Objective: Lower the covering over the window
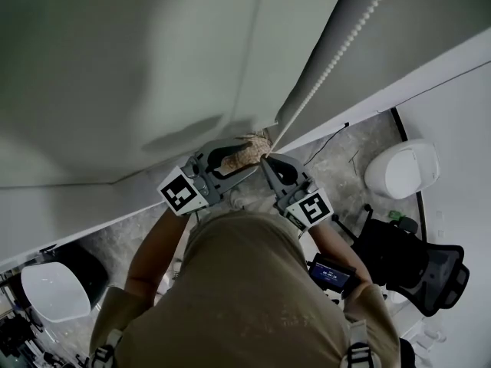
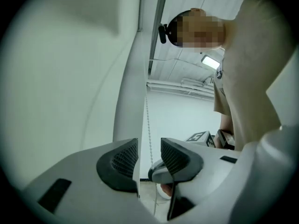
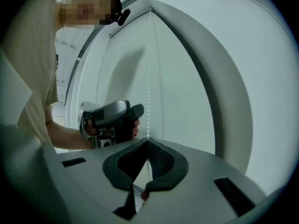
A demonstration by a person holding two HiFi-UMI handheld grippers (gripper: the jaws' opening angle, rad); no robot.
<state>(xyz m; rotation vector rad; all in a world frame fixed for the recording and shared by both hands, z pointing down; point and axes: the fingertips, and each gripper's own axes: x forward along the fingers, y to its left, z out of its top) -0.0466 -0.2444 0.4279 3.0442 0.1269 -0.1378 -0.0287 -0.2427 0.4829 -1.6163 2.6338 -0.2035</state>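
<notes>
Grey floor (image 1: 337,159) shows far below the person, and a black chair (image 1: 418,267) stands on it, well to the right of the bead chain (image 1: 337,52). The bead chain hangs down in front of a pale blind (image 1: 130,60), which fills the space to the chain's left. I cannot tell how far down the blind is.

Both claws are held level, close together, right at the chain. The right claw (image 3: 147,143) is pressed together and pinches the chain (image 3: 149,78) between its tips. The left claw (image 2: 149,153) is spread wide. The chain (image 2: 148,120) runs through the gap between its dark pads, but the pads do not press on it.

The chain looks thin, light and floppy. It will swing if it is let go. The little round beads are smooth, so they could slip, but each bump gives the pads something to catch on. The best place to hold is right on the beads, in the middle of the ribbed pads, with the chain running straight through.

My guess is that the pull should go straight down along the chain, not off to the side. A hard yank could snap it or pop it off the roller at the top. The blind itself looks like light cloth, so a soft, steady pull should be enough.
</notes>
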